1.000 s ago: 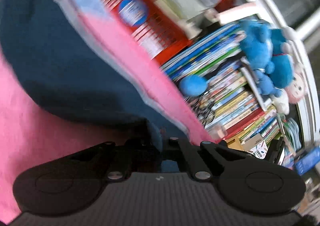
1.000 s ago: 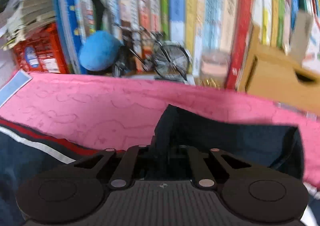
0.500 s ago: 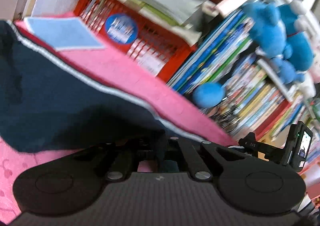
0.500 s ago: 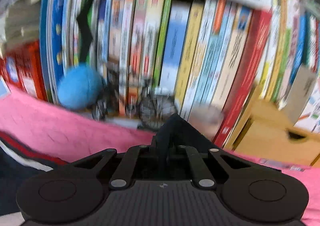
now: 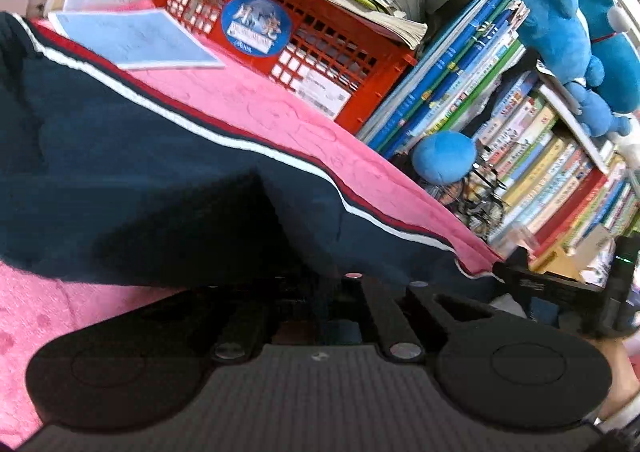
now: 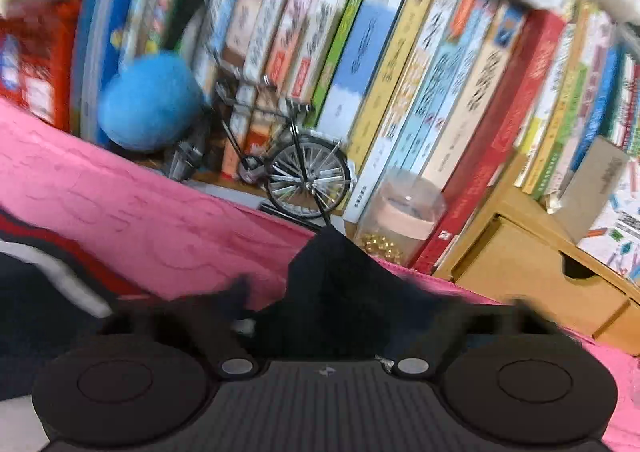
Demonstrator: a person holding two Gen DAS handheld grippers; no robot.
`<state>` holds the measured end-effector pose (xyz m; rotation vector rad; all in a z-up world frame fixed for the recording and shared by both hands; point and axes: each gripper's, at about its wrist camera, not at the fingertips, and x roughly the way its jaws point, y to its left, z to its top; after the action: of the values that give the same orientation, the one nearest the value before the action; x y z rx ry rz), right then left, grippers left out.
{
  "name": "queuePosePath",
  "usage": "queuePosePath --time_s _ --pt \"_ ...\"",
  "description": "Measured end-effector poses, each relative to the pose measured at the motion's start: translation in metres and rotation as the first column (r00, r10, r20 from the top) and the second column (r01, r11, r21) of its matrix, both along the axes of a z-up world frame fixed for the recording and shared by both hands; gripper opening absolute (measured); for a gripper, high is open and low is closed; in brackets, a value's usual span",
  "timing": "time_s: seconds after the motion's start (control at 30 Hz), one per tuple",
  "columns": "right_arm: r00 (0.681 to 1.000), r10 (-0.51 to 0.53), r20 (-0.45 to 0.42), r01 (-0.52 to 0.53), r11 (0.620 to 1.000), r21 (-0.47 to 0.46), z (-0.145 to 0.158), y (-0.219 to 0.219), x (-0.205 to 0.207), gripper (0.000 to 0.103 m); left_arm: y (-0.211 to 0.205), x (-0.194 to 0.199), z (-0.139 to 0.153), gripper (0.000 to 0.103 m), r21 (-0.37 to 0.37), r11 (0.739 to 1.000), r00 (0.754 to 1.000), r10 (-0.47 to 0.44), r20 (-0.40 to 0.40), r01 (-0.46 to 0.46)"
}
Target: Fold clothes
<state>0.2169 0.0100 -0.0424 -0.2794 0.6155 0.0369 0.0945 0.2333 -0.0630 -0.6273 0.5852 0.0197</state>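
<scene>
The navy garment (image 5: 132,172), edged with a white and red stripe, lies spread across my pink cloth (image 5: 280,112), which covers the surface in front of the bookshelf. In my left view it fills the middle and left of the frame, its striped edge running diagonally down toward the right. A fold of it rises straight into my left gripper (image 5: 320,284), whose fingers are drawn close together on the fabric, so I have it pinched there.

In my right view a dark peak of the same garment (image 6: 340,284) stands up at my right gripper (image 6: 320,316). The linkage arms look spread apart, but that area is blurred and the cloth hides the fingertips, so I cannot tell whether they are clamped on it. The striped edge shows at the lower left of this view.

Beyond the pink cloth, a light blue sheet (image 5: 128,40) lies beside a red crate (image 5: 304,40) stacked with papers. Rows of books (image 6: 400,72) stand on the shelf, with a blue ball (image 6: 150,104), a small model bicycle (image 6: 296,160) and a clear jar (image 6: 404,208) in front of them. A wooden box (image 6: 532,272) sits to the right, and blue plush toys (image 5: 568,24) rest on top of the books.
</scene>
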Motion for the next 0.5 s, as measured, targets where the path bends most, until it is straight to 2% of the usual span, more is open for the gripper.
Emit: queuePosePath --time_s 0.03,0.07,0.13,0.2,0.27,0.3,0.37,0.43,0.5 --pt "0.999 0.036 0.006 -0.037 0.998 0.050 0.008 -0.003 -0.013 0.099 0.004 -0.007 0.004 0.026 -0.035 0.999 1.000 -0.016 -0.009 0.015" --pt "0.997 0.072 0.011 -0.073 0.993 0.094 0.016 -0.006 -0.028 0.101 0.007 -0.013 0.009 0.046 -0.063 0.998 0.999 -0.030 -0.015 0.029" --pt "0.990 0.143 0.016 -0.144 0.976 0.162 0.028 -0.008 -0.060 0.103 0.010 -0.037 0.023 0.059 -0.058 0.997 0.999 -0.045 -0.001 0.045" --pt "0.978 0.208 0.029 -0.210 0.956 0.204 0.033 -0.005 -0.094 0.103 0.013 -0.064 0.036 0.061 -0.010 0.999 0.998 -0.045 0.047 0.046" --pt "0.968 0.251 0.025 -0.250 0.941 0.230 0.032 -0.003 -0.116 0.103 0.022 -0.087 0.046 0.075 0.083 0.995 0.996 0.040 0.079 -0.046" --pt "0.963 0.269 0.023 -0.267 0.933 0.240 0.030 -0.002 -0.126 0.103 0.028 -0.097 0.049 0.078 0.138 0.984 0.991 0.098 0.094 -0.111" --pt "0.956 0.293 0.016 -0.288 0.925 0.249 0.023 0.001 -0.141 0.103 0.041 -0.111 0.055 0.081 0.240 0.942 0.970 0.210 0.119 -0.234" --pt "0.952 0.307 0.007 -0.300 0.928 0.221 0.014 0.007 -0.151 0.103 0.061 -0.097 0.051 0.079 0.275 0.913 0.953 0.297 0.060 -0.302" --pt "0.949 0.316 -0.008 -0.309 0.933 0.184 0.004 0.014 -0.158 0.103 0.080 -0.078 0.045 0.078 0.275 0.902 0.939 0.344 0.010 -0.333"
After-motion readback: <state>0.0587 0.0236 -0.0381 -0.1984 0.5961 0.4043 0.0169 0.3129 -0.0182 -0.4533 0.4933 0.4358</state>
